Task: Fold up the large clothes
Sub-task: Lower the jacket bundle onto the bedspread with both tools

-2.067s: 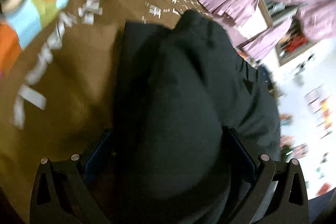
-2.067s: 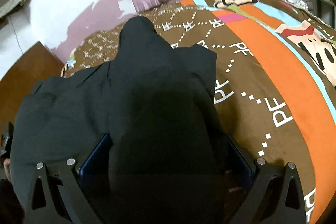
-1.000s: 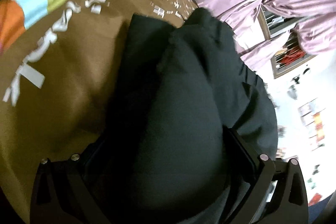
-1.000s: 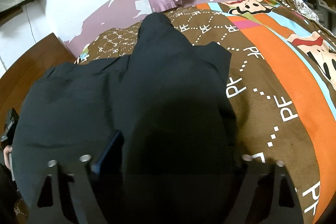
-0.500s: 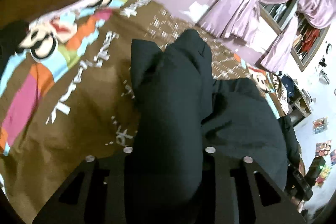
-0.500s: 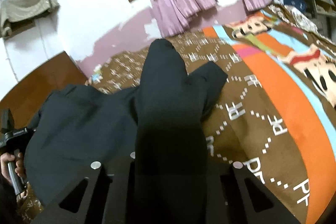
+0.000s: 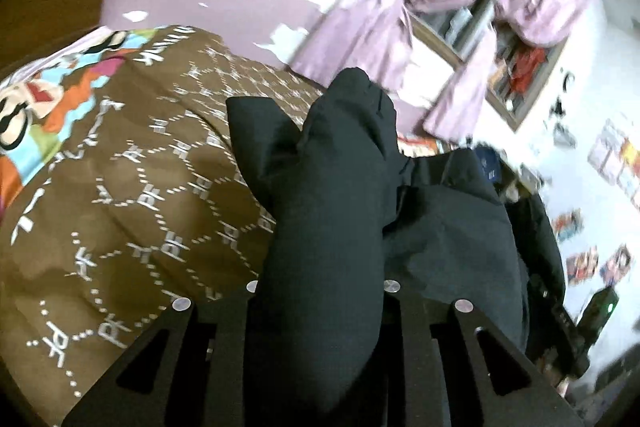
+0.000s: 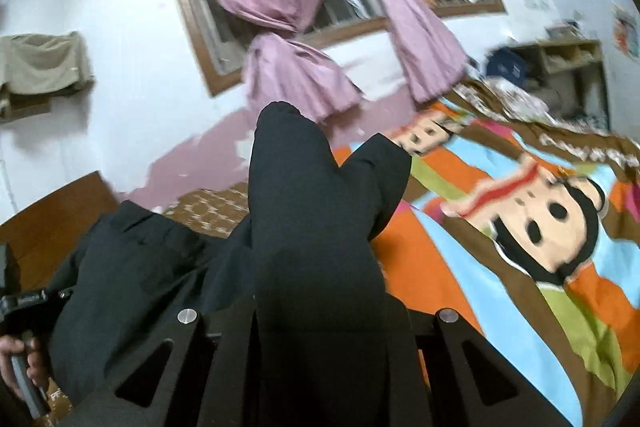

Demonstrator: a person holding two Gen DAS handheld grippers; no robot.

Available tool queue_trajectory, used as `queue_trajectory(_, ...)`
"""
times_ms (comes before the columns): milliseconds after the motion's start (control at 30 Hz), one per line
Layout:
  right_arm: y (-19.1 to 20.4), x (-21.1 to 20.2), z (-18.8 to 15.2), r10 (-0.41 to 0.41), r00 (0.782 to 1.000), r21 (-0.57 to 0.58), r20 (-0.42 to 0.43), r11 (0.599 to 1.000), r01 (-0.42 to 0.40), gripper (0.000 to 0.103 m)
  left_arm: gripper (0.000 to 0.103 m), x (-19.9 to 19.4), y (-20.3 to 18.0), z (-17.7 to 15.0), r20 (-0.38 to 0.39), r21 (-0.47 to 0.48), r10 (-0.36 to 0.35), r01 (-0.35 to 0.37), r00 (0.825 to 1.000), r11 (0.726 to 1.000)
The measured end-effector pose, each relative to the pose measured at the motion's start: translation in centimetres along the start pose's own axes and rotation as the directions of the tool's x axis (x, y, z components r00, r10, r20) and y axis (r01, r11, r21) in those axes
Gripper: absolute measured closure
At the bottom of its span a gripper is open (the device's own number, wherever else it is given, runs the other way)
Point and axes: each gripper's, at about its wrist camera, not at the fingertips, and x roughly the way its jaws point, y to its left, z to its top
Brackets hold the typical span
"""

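- Between the black fingers of the left gripper (image 7: pixel 320 291), a thick fold of the dark navy woven garment (image 7: pixel 332 211) is being pinched; the jaws have just been closing and are now standing narrow, pressed against the cloth on both sides.
- Between the fingers of the right gripper (image 8: pixel 320 307), another bunched fold of the same garment (image 8: pixel 308 227) is being clamped, the jaws drawn almost together on it after closing from a wide spread.
- From each grip the cloth is rising in a hump over the fingers and then draping away, with a loose corner sticking out beside each hump.
- Beyond the humps, the rest of the garment is sagging between the two grippers and trailing down toward the brown patterned bedspread with white lettering and cartoon figures (image 7: pixel 132 195).
- At the lower left edge of the right wrist view, a person's hand (image 8: pixel 20 367) is gripping the handle of the other tool.
- Behind the bed, tied pink satin curtains (image 8: pixel 288 67) are hanging over a wooden-framed window (image 8: pixel 192 19) in a white and purple wall.
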Motion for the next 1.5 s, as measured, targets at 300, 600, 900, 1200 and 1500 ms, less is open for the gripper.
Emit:
queue_trajectory(300, -1.3, 0.7, -0.6, -0.067, 0.998, 0.007, -0.018, 0.998, 0.067, 0.078, 0.083, 4.9, 2.5, -2.5, -0.1, 0.03, 0.146, -0.144, 0.984, 0.989)
queue_trajectory(600, -1.7, -0.4, -0.7, -0.174, 0.984, 0.018, 0.034, 0.985, 0.173, 0.01, 0.056, 4.7, 3.2, -2.7, -0.145, 0.051, 0.282, -0.277, 0.948, 0.959)
queue_trajectory(900, -0.3, -1.7, -1.1, -0.225, 0.969, -0.064, 0.097, 0.971, 0.232, 0.002, 0.008, 1.5, 1.1, -2.8, 0.027, 0.096, 0.323, -0.324, 0.946, 0.941)
queue_trajectory(1200, 2.1, -5.7, -1.5, -0.182, 0.957, -0.125, 0.226, 0.969, 0.214, 0.0, 0.005, -0.9, -1.8, -3.7, 0.068, 0.141, 0.276, -0.283, 0.959, 0.949)
queue_trajectory(1500, 5.6, -9.7, -1.5, -0.129, 0.959, -0.131, 0.254, 0.977, 0.166, 0.0, 0.005, -5.5, -4.6, -4.1, 0.122, 0.148, 0.193, -0.21, 0.974, 0.966)
